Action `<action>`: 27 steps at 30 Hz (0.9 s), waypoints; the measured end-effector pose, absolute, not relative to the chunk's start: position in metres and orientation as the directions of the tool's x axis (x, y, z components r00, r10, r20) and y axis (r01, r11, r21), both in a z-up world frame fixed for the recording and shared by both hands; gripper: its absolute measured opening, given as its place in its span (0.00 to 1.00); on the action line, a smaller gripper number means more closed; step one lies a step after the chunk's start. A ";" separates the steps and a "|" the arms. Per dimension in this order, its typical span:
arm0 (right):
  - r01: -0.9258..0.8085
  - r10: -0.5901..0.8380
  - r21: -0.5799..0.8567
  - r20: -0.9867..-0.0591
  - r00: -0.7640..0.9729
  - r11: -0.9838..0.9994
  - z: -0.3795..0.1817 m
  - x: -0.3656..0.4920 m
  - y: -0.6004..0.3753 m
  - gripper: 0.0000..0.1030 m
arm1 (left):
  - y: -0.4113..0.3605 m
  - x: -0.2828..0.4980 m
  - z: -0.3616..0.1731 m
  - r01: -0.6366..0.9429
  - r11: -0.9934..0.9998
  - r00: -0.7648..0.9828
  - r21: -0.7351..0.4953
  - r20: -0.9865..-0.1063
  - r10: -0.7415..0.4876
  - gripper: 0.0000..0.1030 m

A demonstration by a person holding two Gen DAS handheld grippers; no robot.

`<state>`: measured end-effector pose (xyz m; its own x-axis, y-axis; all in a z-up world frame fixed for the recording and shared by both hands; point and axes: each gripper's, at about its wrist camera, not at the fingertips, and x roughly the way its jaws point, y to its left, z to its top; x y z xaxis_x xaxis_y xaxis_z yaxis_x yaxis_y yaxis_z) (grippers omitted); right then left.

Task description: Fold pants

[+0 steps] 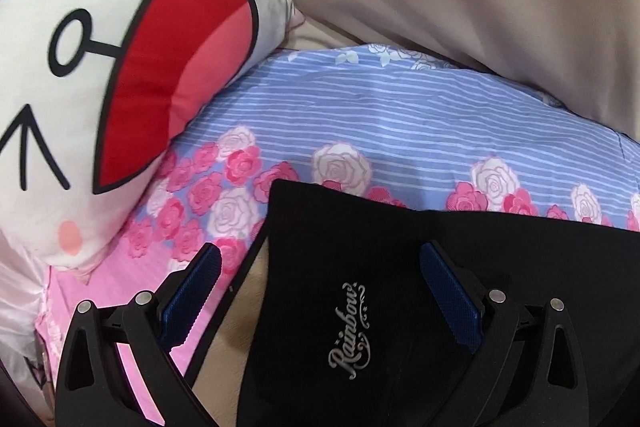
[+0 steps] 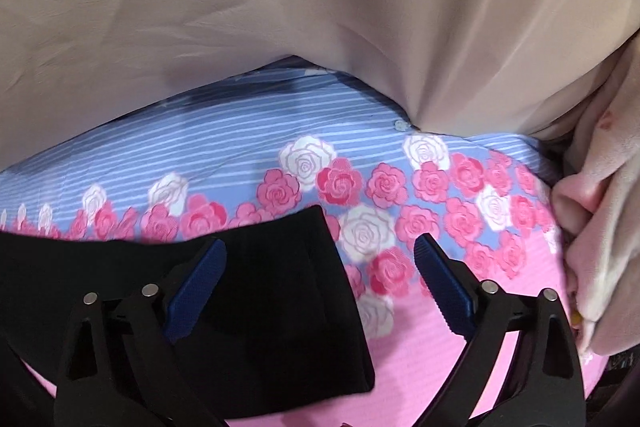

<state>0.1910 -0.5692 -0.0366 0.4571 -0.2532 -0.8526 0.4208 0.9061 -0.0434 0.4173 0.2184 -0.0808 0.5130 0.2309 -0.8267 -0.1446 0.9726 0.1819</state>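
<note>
L tongs [image 1: 320, 263] spread wide, empty; R tongs [image 2: 320, 255] same, both angled down.

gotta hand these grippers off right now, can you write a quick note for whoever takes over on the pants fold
Left gripper: open, holding nothing, hovering over the left end of the black pants, near the Rainbow logo.
Right gripper: open, empty, above the right end of the pants.
The pants lie flat across the floral bedsheet, already looking folded into a wide band. A cartoon face pillow sits to the left, a beige blanket behind.
Done: apparently at least one fold, though layers are hard to tell.
Left: probably grip both ends and fold again, then smooth.
</note>
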 end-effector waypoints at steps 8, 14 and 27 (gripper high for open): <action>0.410 -0.167 0.044 -0.870 0.465 0.911 -0.060 0.201 -0.575 0.83 | 0.219 0.423 -0.088 -0.108 0.988 0.508 0.107 -0.848 0.148 0.95; 0.393 -0.160 0.043 -0.868 0.470 0.919 -0.066 0.204 -0.578 0.96 | 0.230 0.440 -0.081 -0.114 0.991 0.524 0.062 -0.844 0.114 0.95; 0.329 -0.135 0.055 -0.839 0.527 0.943 -0.063 0.206 -0.568 0.67 | 0.243 0.456 -0.091 -0.129 0.992 0.517 -0.003 -0.853 0.065 0.49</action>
